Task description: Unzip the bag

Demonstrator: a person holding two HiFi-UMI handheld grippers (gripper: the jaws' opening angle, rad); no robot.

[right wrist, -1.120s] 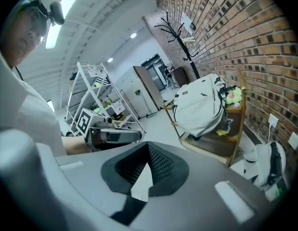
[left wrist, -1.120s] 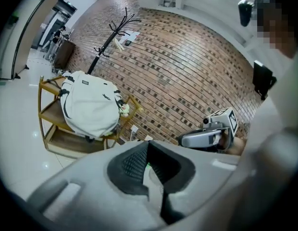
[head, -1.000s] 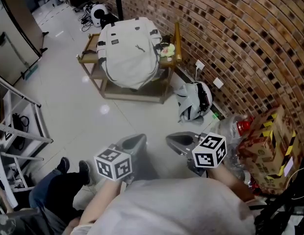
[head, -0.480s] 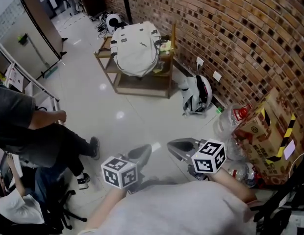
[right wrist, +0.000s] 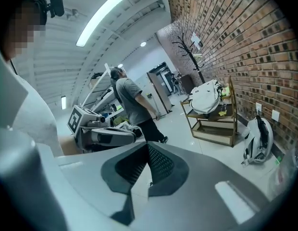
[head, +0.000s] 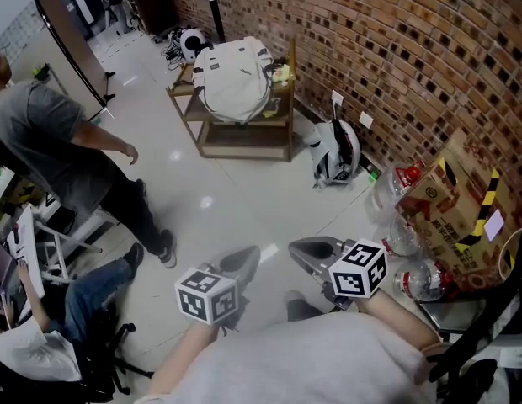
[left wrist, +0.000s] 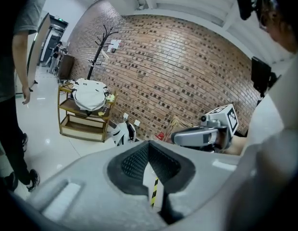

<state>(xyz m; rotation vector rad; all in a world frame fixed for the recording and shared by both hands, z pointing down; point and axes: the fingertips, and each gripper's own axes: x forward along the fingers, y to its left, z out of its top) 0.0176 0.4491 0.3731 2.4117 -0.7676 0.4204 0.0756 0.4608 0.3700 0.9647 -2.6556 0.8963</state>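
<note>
Person (head: 59,141) has stepped in at nine o'clock; left gripper (head: 244,261) and right gripper (head: 311,249) are closed, empty. Soft bag (head: 234,78) at twelve: I'd pinch its zipper pull.

The person wears a pale grey shirt (head: 320,360) with short sleeves. The left gripper (head: 247,257) and right gripper (head: 299,248) have smooth grey shells and dark pads (left wrist: 134,162) with a fine mesh pattern. Each carries a white cube (head: 206,295) printed with black square markers.
</note>
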